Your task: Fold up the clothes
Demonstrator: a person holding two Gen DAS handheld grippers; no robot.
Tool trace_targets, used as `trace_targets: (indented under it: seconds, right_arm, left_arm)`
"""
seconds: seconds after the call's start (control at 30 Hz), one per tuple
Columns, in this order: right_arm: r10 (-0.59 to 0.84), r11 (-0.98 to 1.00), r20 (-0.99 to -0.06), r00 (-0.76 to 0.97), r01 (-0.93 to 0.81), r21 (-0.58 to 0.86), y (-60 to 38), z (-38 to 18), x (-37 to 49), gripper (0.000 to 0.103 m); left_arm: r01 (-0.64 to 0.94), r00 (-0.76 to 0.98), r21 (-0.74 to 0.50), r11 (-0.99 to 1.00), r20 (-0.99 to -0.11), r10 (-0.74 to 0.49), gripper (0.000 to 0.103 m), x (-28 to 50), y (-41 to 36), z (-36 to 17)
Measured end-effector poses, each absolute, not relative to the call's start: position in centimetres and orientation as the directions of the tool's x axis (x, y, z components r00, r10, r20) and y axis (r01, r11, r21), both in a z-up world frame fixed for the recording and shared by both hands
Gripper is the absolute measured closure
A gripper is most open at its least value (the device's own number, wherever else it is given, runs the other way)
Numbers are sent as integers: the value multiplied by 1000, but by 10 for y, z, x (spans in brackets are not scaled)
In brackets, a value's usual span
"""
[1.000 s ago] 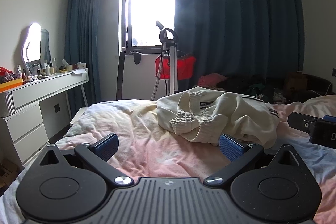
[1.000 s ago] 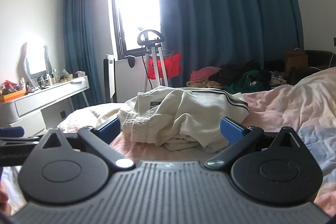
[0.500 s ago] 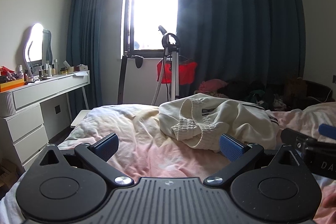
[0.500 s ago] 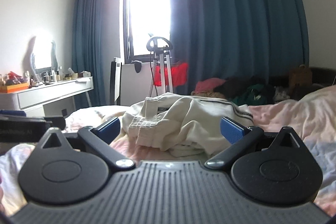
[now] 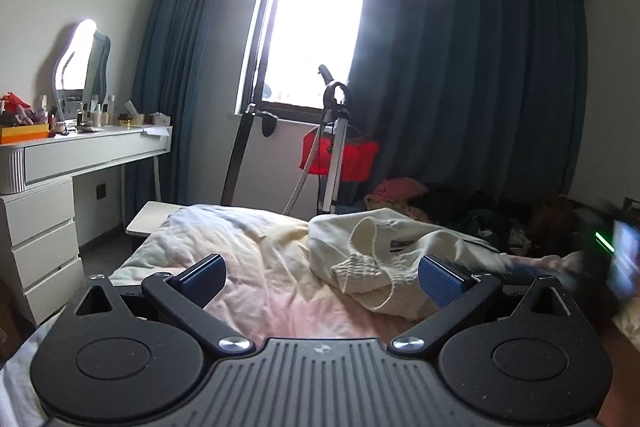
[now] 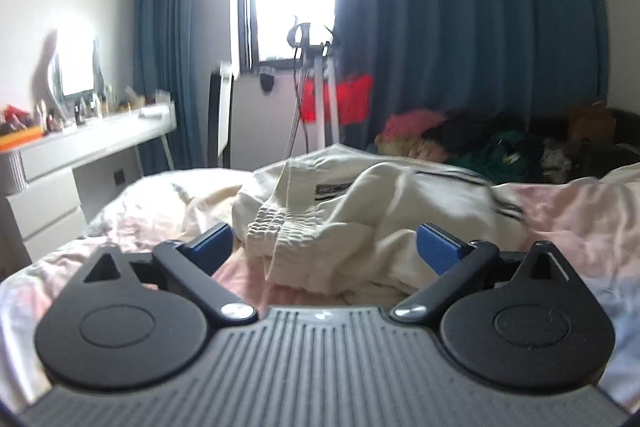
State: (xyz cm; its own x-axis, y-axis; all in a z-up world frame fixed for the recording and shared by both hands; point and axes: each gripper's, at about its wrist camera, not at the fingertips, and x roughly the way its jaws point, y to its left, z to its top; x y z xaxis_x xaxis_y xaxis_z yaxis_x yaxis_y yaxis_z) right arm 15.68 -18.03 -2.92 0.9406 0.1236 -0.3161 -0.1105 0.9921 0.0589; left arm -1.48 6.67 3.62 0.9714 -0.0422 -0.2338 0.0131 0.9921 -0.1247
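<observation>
Cream cotton is lying bunched in a heap: the garment (image 6: 360, 219) is sitting unfolded on the pink bedding (image 5: 248, 267), so folding is looking wholly ahead. The left gripper (image 5: 320, 277) is standing wide and empty. The right gripper (image 6: 324, 247), also empty, has just been narrowing slightly, its jaws flanking the ribbed hem without pressing. An orange tray (image 5: 24, 135) is holding clutter on the desk

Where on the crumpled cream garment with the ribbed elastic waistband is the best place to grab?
Probably the ribbed waistband of the crumpled cream garment: it lies bunched and raised on the near side. Come in low from the front with the right gripper, already open before it.
</observation>
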Motion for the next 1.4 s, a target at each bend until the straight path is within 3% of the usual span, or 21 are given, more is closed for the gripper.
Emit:
trace_targets:
  seconds: [0.03,0.1,0.37,0.53,0.67,0.73,0.8,0.9,1.17,1.4]
  right_arm:
    - [117,993,-347,931,-103,57,-174,-28,179,23]
    - [82,997,-407,910,-74,36,-161,-28,222,31]
    - [16,993,-447,894,-68,-100,-114,-47,342,32]
    - [-91,979,-472,877,-8,-204,-93,-69,387,32]
    - [-163,956,-483,860,17,-293,-77,-85,409,47]
    - [-182,948,-461,869,30,-317,-75,-83,402,65]
    - [-199,939,-438,877,44,-340,-72,-80,395,77]
    - [-210,942,-390,897,79,-325,-84,-56,373,88]
    - [-198,916,-199,960,109,-385,-141,22,252,90]
    - [-121,979,-134,984,96,-180,-207,67,115,90]
  left_arm:
    - [7,969,-126,992,-245,-39,0,-11,69,33]
    - [-6,958,-140,990,-283,-34,0,-2,74,25]
    - [-7,913,-187,982,-401,-70,0,33,90,-21]
    - [-10,862,-290,957,-488,-139,0,63,103,-51]
    - [-56,834,-367,929,-528,-159,0,79,121,-70]
    - [-90,823,-390,916,-547,-153,0,85,128,-76]
    - [-105,810,-424,899,-562,-171,0,88,132,-79]
    - [-98,812,-459,883,-550,-196,0,87,134,-78]
    - [-7,840,-428,904,-493,-227,0,66,114,-58]
    - [96,862,-296,950,-453,-228,0,37,71,-46]
